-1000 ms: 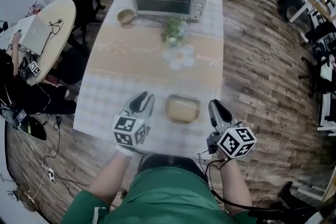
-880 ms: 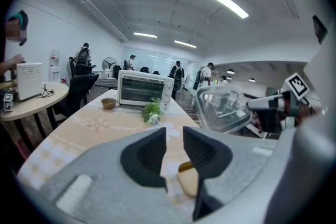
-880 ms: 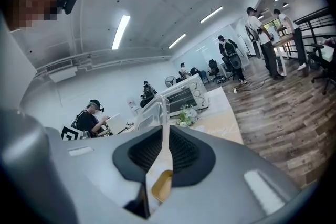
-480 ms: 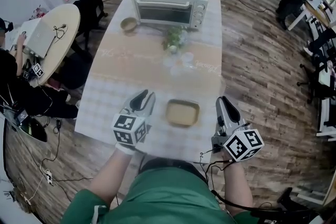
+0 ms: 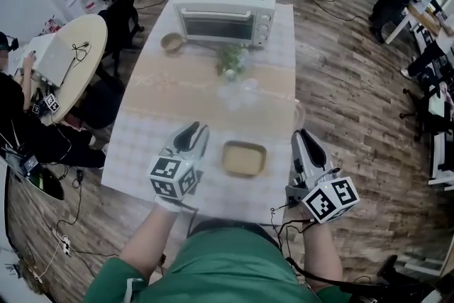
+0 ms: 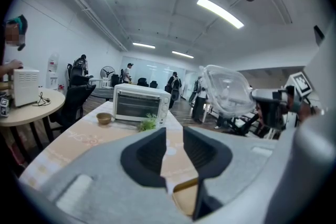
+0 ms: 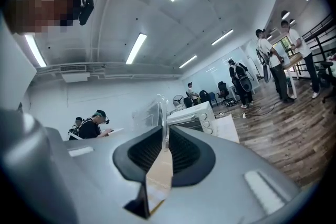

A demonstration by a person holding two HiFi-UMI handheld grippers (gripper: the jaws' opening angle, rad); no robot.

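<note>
Clear plastic lid (image 6: 227, 93) is up in the air over the right part of the checked-cloth bench (image 5: 152, 145), well apart from everything on it. Our right gripper (image 7: 163, 134) has its jaws pressed together on the lid's thin rim, and the rest of the lid stands out ahead of them. Our left gripper (image 6: 174, 138) holds nothing; its jaws stand slightly apart, with only the bench and a corner of the shallow tan rectangular container (image 5: 244, 158) showing through the gap. That container sits uncovered on the bench between our two grippers, just beside the left one. Farther along stand a leafy green sprig (image 5: 230, 59), a small tan bowl (image 5: 172, 42) and a white toaster oven (image 5: 225, 2).

We judge the grip the weak point – a slick, light lid caught only by its edge can pivot in the jaws or slide out if we tilt or swing it quickly. The lid is also hard to see from the head view, so we might clip the sprig with it – and the left gripper, this close, could nudge the container
</note>
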